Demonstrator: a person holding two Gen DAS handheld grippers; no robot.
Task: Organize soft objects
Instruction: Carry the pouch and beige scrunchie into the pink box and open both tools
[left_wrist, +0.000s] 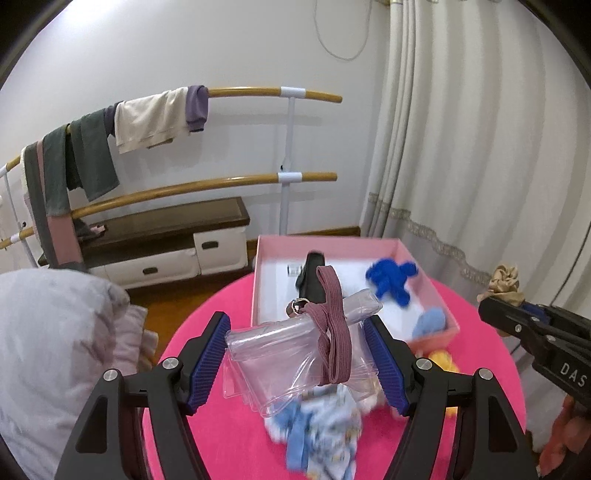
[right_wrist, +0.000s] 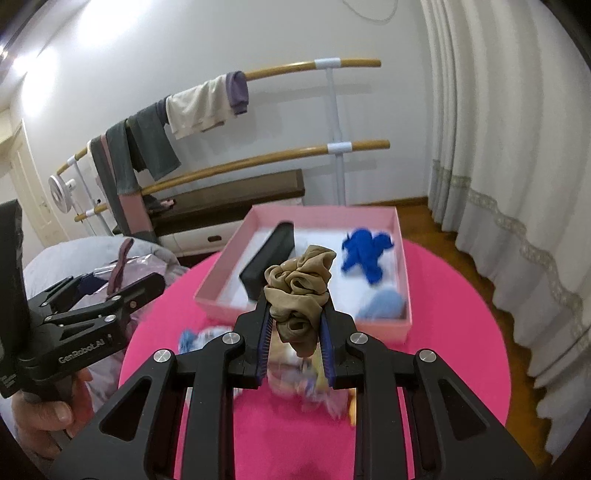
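In the left wrist view my left gripper (left_wrist: 295, 321) hangs above the round pink table (left_wrist: 229, 424). Its blue pads press on a clear plastic pouch (left_wrist: 273, 354) wrapped with a mauve elastic strap (left_wrist: 332, 317). My right gripper (right_wrist: 295, 301) is shut on a tan scrunchie (right_wrist: 299, 284), also raised over the table. A pink box (right_wrist: 400, 236) behind them holds a black case (right_wrist: 269, 254), a dark blue fuzzy item (right_wrist: 364, 251) and a light blue soft item (right_wrist: 382, 304). Patterned blue-and-white cloth (left_wrist: 321, 428) lies blurred under the grippers. Each gripper shows in the other's view: the right gripper (left_wrist: 491, 310) and the left gripper (right_wrist: 114, 282).
A two-bar wooden rack (left_wrist: 243, 181) with draped clothes (left_wrist: 147, 118) stands by the wall over a low dark cabinet (left_wrist: 166, 221). Grey bedding (left_wrist: 55, 332) lies to the left of the table, a pale curtain (left_wrist: 480, 147) hangs on the right. A hand (right_wrist: 40, 410) grips the left tool.
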